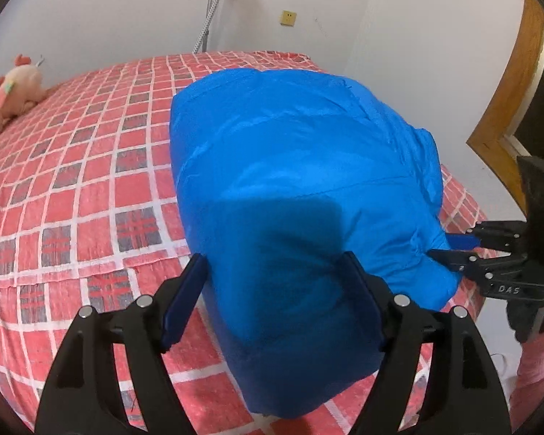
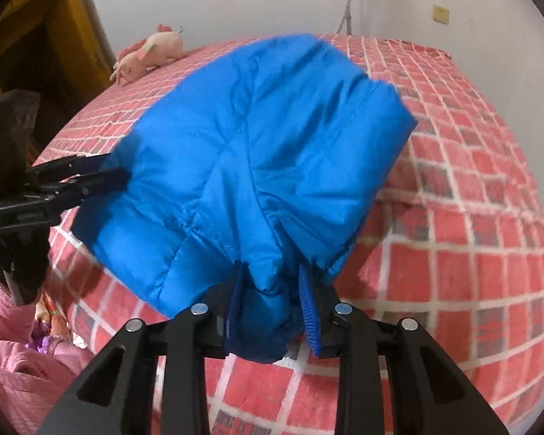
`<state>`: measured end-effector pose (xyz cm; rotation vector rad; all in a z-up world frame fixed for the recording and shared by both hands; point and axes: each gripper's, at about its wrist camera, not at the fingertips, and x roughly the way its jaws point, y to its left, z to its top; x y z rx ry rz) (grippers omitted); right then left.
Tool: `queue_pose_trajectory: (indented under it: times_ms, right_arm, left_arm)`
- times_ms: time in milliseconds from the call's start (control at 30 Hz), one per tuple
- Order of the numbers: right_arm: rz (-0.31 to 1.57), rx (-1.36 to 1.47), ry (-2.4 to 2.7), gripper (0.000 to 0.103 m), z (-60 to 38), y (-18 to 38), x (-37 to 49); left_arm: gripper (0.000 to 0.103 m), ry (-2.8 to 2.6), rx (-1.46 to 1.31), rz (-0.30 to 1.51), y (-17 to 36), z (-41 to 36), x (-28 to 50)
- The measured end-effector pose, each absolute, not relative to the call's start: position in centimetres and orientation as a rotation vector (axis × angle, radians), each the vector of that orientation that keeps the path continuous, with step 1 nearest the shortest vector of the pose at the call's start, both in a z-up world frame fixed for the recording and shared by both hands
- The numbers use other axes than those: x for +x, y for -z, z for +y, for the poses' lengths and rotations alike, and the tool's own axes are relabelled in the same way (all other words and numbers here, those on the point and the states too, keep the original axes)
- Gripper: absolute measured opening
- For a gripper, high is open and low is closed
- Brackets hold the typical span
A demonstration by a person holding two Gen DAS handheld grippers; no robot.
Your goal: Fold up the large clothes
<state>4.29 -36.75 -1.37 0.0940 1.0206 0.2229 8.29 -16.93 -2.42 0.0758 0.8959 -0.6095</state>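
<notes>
Bed (image 1: 90, 181): 1 blue jacket (image 1: 290, 166), 1 plush toy (image 1: 11, 98) | left gripper (image 1: 272, 301) jaws wide, astride jacket | right gripper (image 2: 272, 308) clamps it

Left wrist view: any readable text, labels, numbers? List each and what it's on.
"DAS" – raised letters on the black body of the right gripper, seen at the right edge; the start of the word may be cut off.
Blue jacket: no label or print visible.
Checked bedspread: pattern only, no text.
Yellow wall socket: no readable marking.
Right wrist view: no text readable.
</notes>
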Motion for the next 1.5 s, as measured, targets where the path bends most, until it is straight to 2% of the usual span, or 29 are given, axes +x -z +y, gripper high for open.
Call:
queue_pose_trajectory:
  times_ms: [167,367,567,800,1000,1133,1500]
  right_arm:
    - [0.985,0.136,-0.215,0.029,-37.1,1.4,3.7]
    - [0.937,0.133,-0.205,0.036,-38.2,-3.7,3.5]
    - [0.876,0.088,-0.119,0.037,-37.1,-8.0,8.0]
    - [0.944,0.208,-0.070,0.037,-35.7,-5.5,15.3]
    - [0.972,0.210,0.030,0.037,-37.3,-1.3,17.5]
    - [0.972,0.256,0.029,0.037,-38.1,0.6,17.8]
    - [0.881,0.229,-0.020,0.039,-36.3,-4.5,12.0]
  left_arm:
    - [0.076,0.610,0.061,0.916,2.6,-16.6,8.7]
    - [0.075,0.625,0.044,0.917,-0.2,-16.0,9.5]
    - [0.075,0.599,0.034,0.876,-3.2,-17.2,12.3]
    - [0.075,0.553,-0.010,0.946,-2.3,-20.4,16.9]
    - [0.077,0.500,-0.017,1.020,1.7,-21.0,19.9]
    - [0.077,0.507,-0.017,1.032,2.1,-21.0,20.4]
    - [0.075,0.499,-0.026,0.934,-0.4,-18.0,14.4]
